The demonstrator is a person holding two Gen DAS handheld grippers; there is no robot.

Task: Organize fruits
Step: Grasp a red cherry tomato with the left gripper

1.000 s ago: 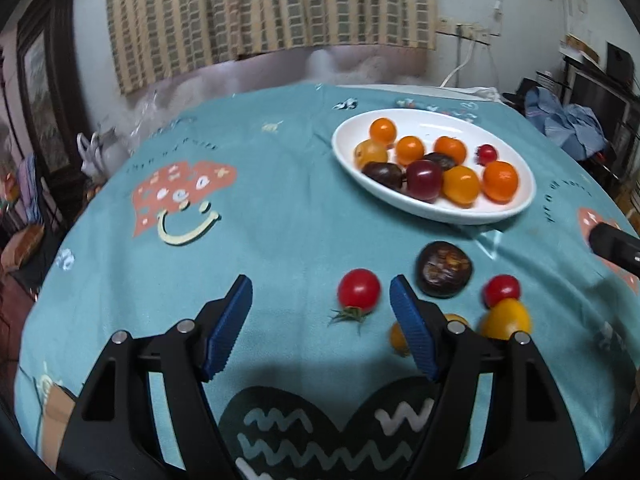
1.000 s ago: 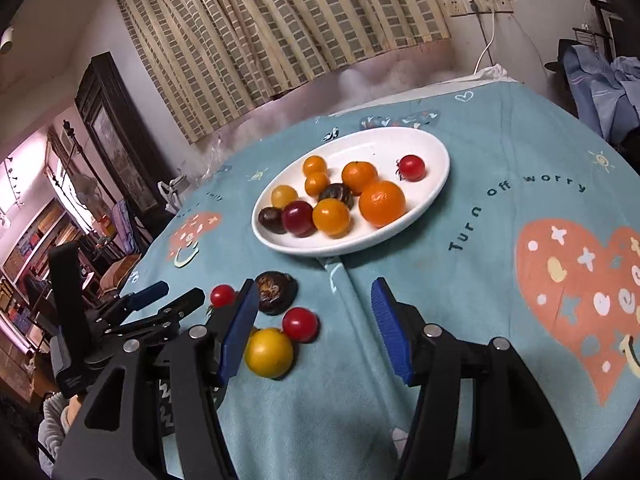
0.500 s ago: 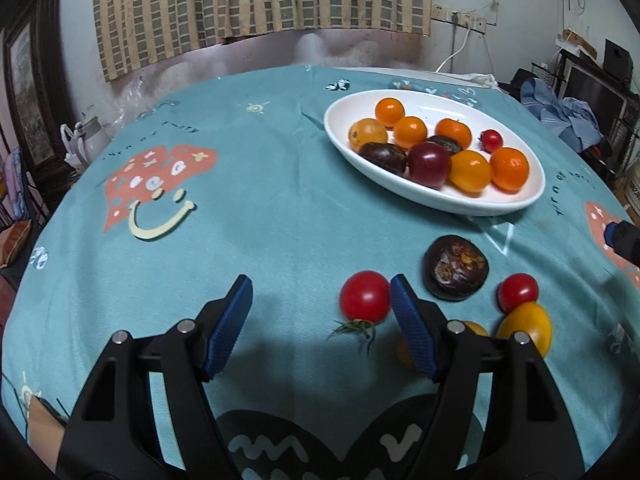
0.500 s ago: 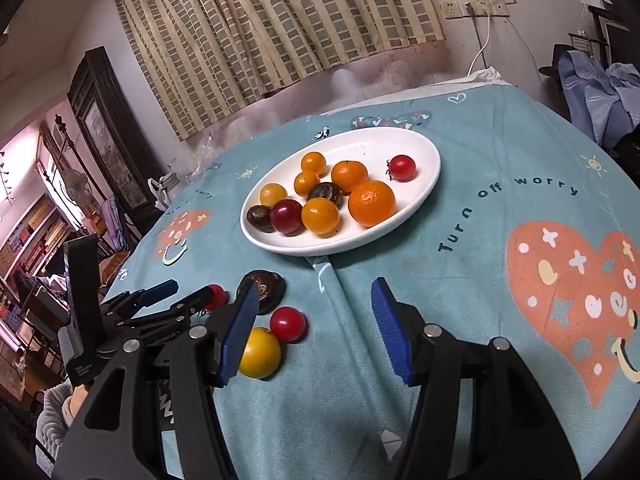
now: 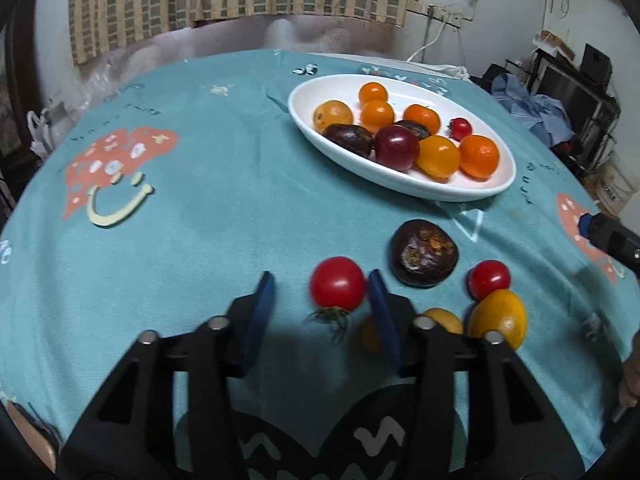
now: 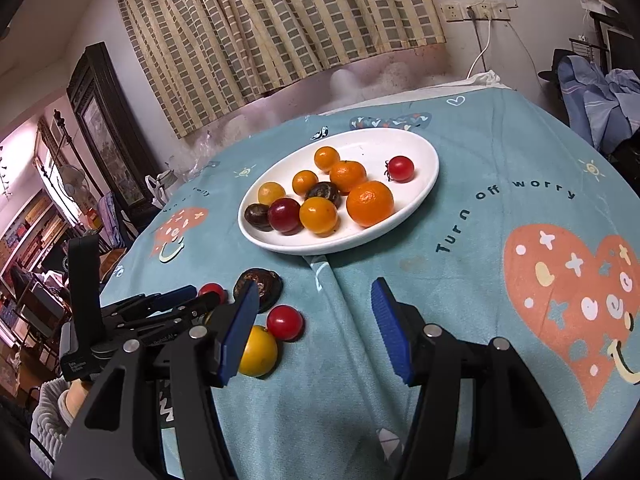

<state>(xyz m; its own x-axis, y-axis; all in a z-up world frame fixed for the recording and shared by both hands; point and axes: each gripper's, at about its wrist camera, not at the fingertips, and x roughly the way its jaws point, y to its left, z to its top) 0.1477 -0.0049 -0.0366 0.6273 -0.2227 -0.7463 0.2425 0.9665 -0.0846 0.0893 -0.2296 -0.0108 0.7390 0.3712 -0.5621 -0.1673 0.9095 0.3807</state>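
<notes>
Left wrist view: the left tongs (image 5: 320,300) are closing around a red tomato (image 5: 338,282) on the desk (image 5: 224,184). The right pad is at the tomato's side; the left pad stands clear of it. A dark fruit (image 5: 424,253) lies just beyond.

Right wrist view: the right tongs (image 6: 314,328) hang partly open, holding nothing, over the teal cloth. The white plate (image 6: 420,184) of fruit sits beyond, with a yellow fruit (image 6: 258,351) near the left pad.
</notes>
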